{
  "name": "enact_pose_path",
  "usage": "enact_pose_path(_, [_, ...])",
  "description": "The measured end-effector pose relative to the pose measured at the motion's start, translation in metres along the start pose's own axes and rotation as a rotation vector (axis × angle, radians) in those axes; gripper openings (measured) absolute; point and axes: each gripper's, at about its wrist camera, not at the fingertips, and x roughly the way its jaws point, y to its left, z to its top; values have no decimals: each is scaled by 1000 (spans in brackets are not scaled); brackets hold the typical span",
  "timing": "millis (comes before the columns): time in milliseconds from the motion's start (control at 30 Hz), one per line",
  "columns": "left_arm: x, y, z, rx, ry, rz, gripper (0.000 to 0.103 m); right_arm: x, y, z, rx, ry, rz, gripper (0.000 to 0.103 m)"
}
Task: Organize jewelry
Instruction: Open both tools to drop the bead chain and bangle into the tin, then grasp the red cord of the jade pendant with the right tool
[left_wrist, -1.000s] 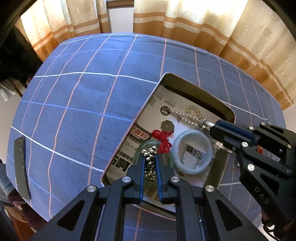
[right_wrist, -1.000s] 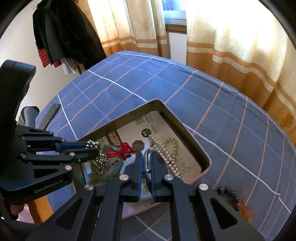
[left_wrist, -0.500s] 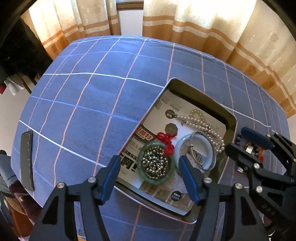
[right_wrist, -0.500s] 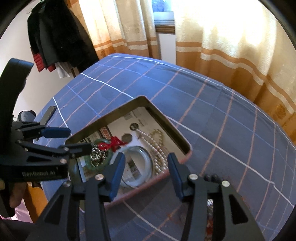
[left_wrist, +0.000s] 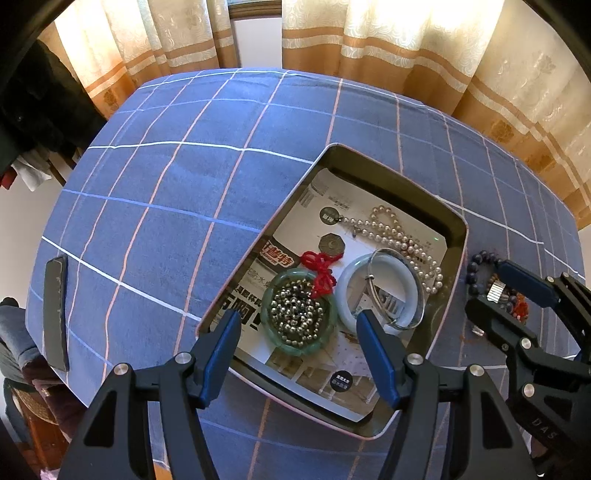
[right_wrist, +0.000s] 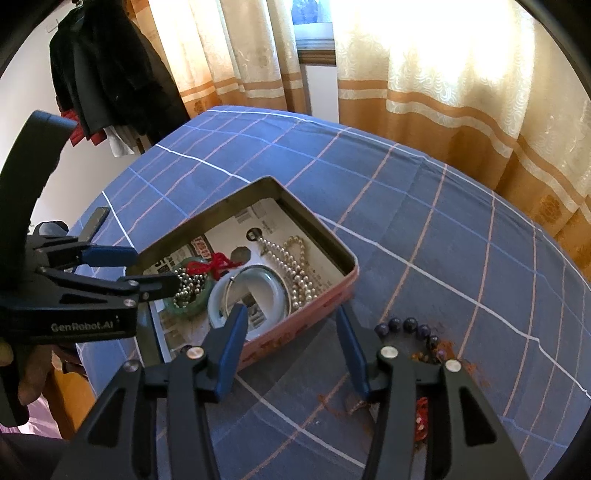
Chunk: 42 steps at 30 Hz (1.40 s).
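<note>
Both tongs — left (left_wrist: 297, 325), right (right_wrist: 290, 317) — have spread wide, empty; left body reads "GenRobot.AI".

We were in a lived-in home room: a table under a blue checked tablecloth (left_wrist: 177, 192), cream-and-orange curtains (right_wrist: 461, 85) over a sunlit window, and dark coats (right_wrist: 110, 70) hanging against the wall.
</note>
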Motion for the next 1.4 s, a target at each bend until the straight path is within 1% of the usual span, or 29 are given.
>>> enact_pose_path(200, [5,0,-4,-10,11,18,65,-6,-11,-8,18,3,-26,53])
enact_pose_path(367, [9,0,-8,-22,23,7,65,-8,-28,-22,57,21,-61,53])
enact_pose_path(767, [6,-9,-10,-5,16,-7,65,-30,-70,-57,160,30,-138,53])
enact_pose_path(967, [7,-17,-15,10,17,-12,65,-34,-92,-73,212,57,-186,53])
enact_pose_path(1200, [3,-29,-18,25,9,-24,65,-34,-96,-79,215,62,-179,51])
enact_pose_path(1267, [0,-33,-20,38,4,-21,65,-30,-96,-78,218,65,-167,47])
enact_pose_path(1400, [-4,-38,-25,44,4,-22,65,-24,-90,-74,195,55,-144,44])
